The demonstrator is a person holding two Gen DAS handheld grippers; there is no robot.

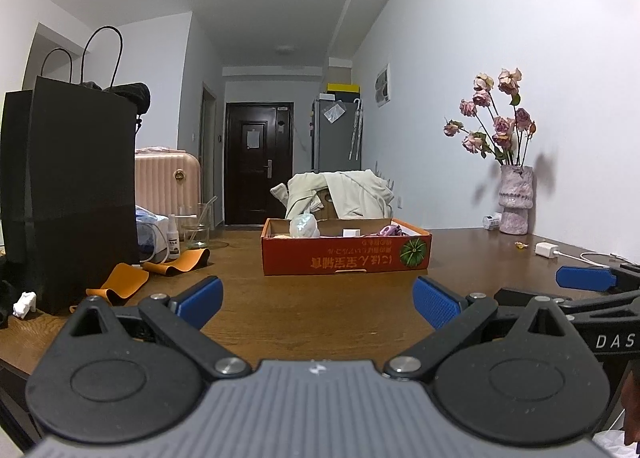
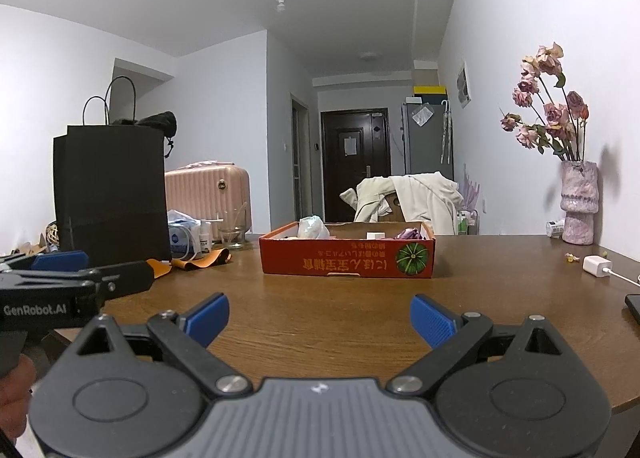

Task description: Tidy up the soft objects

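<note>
A shallow red cardboard box (image 1: 346, 254) (image 2: 346, 260) sits on the brown table ahead of both grippers. Inside it lie a pale crumpled wad (image 1: 304, 225) (image 2: 313, 227), a small white cube (image 1: 351, 233) (image 2: 375, 235) and a purple shiny piece (image 1: 390, 230) (image 2: 408, 234). My left gripper (image 1: 318, 304) is open low over the table, nothing between its blue pads. My right gripper (image 2: 320, 320) is open too and holds nothing. Each gripper shows at the edge of the other's view.
A tall black paper bag (image 1: 76, 185) (image 2: 112, 189) stands at the left with orange strips (image 1: 124, 282) (image 2: 200, 260), a spray bottle (image 1: 173, 238) and a glass (image 1: 196, 232) beside it. A vase of dried roses (image 1: 514, 199) (image 2: 578, 201) and a white charger (image 1: 547, 250) (image 2: 597, 266) are at the right.
</note>
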